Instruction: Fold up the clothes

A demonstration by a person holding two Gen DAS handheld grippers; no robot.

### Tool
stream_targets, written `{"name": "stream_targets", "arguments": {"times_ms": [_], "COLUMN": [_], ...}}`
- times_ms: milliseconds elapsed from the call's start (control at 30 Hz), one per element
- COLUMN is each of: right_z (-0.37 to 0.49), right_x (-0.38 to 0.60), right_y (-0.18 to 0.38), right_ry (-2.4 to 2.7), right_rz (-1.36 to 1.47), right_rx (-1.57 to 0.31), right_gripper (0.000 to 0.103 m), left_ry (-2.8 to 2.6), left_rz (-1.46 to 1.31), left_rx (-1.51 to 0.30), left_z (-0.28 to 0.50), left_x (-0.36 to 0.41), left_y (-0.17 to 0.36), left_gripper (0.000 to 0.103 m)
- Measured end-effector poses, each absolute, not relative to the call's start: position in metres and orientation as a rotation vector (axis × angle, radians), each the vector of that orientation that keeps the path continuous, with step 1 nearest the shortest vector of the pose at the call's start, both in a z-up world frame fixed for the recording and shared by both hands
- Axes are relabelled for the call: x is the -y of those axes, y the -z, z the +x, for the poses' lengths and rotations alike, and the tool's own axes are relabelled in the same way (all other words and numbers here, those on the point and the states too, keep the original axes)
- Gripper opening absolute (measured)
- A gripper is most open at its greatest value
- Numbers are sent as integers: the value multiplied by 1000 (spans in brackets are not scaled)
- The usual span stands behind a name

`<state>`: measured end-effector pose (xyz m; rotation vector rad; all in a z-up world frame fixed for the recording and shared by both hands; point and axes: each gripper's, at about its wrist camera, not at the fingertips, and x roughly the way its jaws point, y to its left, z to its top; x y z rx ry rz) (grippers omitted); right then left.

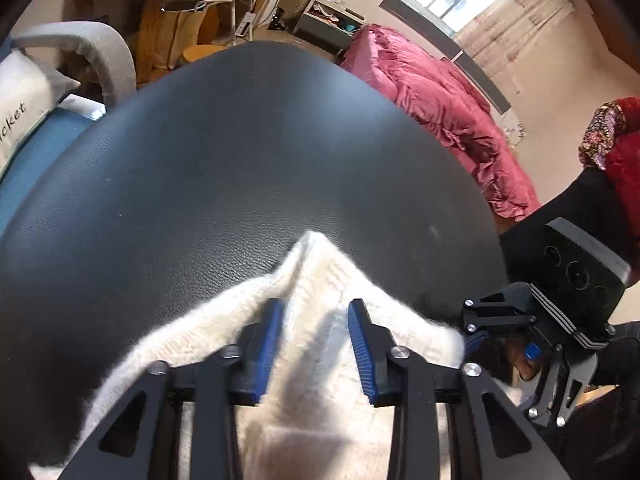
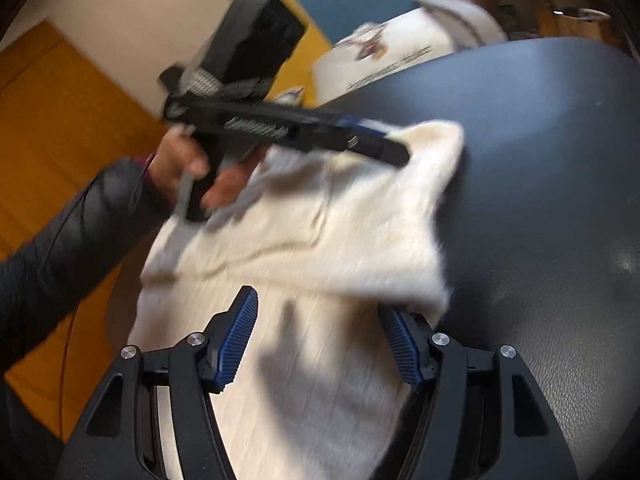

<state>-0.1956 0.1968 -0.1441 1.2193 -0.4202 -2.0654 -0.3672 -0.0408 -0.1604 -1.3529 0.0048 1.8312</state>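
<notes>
We're over the big dark leather counter (image 1: pixel 224 152) now, and spread on its near side is the white sweater (image 2: pixel 304 232), fluffy knit, already doubled over itself by the look of the layers. One soft corner (image 1: pixel 312 240) peaks up toward the middle of the counter; the rest runs back under us and partly off the near edge.

Our reading: we're mid-fold, between grips, with a flap laid across and the edges being sorted out.

The left tool (image 1: pixel 316 344) sits low over the sweater, its blue pads (image 1: pixel 269 344) a narrow gap apart with a ridge of knit rising between them. Whether they truly pinch the cloth we cannot tell; from the other side the left tool (image 2: pixel 384 142) is blurred where its tip meets the far corner of the sweater, and a hand (image 2: pixel 188 168) in a dark sleeve (image 2: pixel 72 232) is wrapped round its handle.

The right tool (image 2: pixel 316 336) stands clearly apart, holding nothing, its pads (image 2: pixel 240 336) hovering above the near layer, one beside the folded edge. In the left view the right tool (image 1: pixel 500 344) sits just at the sweater's right edge.

Next, we'd say, each tool needs a firm bite on an edge, both layers together, then a level carry across so the fold lands square and the fluffy knit doesn't slide on the smooth leather.
</notes>
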Motion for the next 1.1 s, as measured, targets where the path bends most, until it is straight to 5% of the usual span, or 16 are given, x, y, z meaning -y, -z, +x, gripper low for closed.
{"name": "stream_targets", "arguments": {"times_ms": [33, 167, 333, 533, 800, 1100], "right_z": [-198, -200, -192, -200, -183, -208], "right_x": [-194, -192, -198, -196, -213, -184], "right_y": [146, 146, 137, 145, 135, 112], "right_ry": [2091, 2174, 2253, 2266, 2232, 2258], "right_rz": [1222, 1191, 1149, 1264, 1309, 1254], "right_rx": [426, 462, 435, 372, 414, 267], "right_gripper": [65, 24, 24, 21, 24, 24], "left_ry": [-1856, -1922, -1949, -2022, -2120, -2211], "left_rz": [-1346, -1149, -976, -1250, -1102, -1217], "left_rx": [10, 110, 235, 330, 532, 496], "left_z": [-368, -345, -329, -371, -345, -297], "left_x": [42, 57, 75, 71, 118, 124], "left_y": [162, 146, 130, 176, 131, 157], "left_gripper": [5, 4, 4, 5, 16, 17]}}
